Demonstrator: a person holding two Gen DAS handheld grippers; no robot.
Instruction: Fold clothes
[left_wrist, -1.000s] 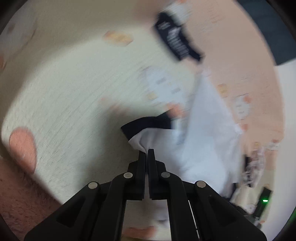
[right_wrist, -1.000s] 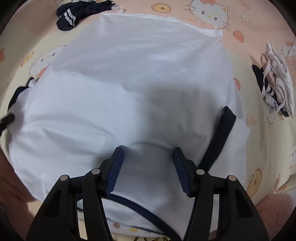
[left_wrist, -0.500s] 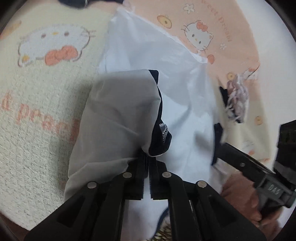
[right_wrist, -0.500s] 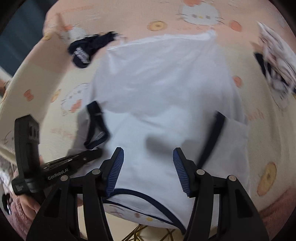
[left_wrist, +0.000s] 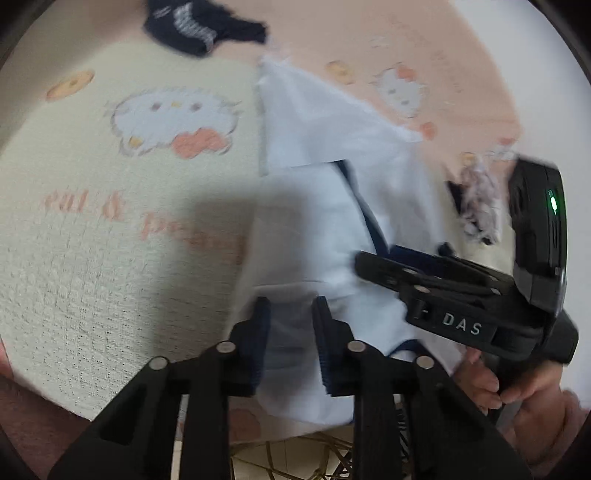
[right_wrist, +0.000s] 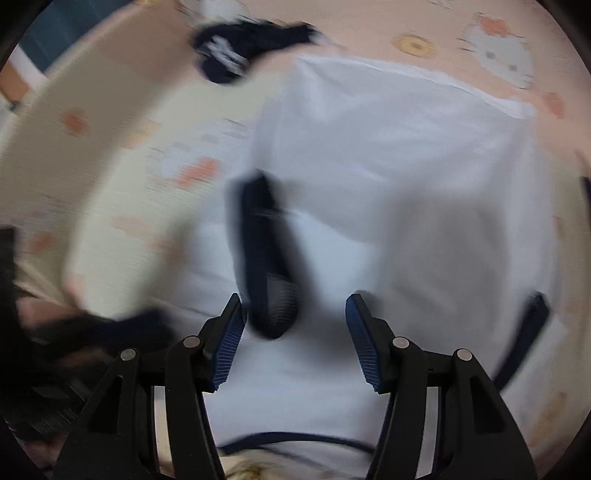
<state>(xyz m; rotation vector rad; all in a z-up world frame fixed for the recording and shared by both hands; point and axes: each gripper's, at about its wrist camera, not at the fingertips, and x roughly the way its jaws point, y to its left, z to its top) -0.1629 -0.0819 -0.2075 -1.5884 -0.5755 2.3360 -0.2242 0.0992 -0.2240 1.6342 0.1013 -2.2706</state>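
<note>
The left gripper (left_wrist: 290, 339) hangs low over the near edge of the surface, its jaws parted a little with nothing between them, above the near left part of the white shirt (left_wrist: 325, 206). The right gripper (right_wrist: 293, 343) stands wide open and empty over the middle of the same shirt, with a folded-in navy-trimmed sleeve (right_wrist: 266, 254) just ahead of its left finger. In the left view the right gripper reaches in from the right, held in a hand (left_wrist: 495, 384). The shirt lies spread on the cartoon-print cloth (left_wrist: 110, 229) covering the surface. A dark garment (left_wrist: 201, 27) lies near the far edge, and a small crumpled pile (left_wrist: 480, 199) lies toward the right edge.
</note>
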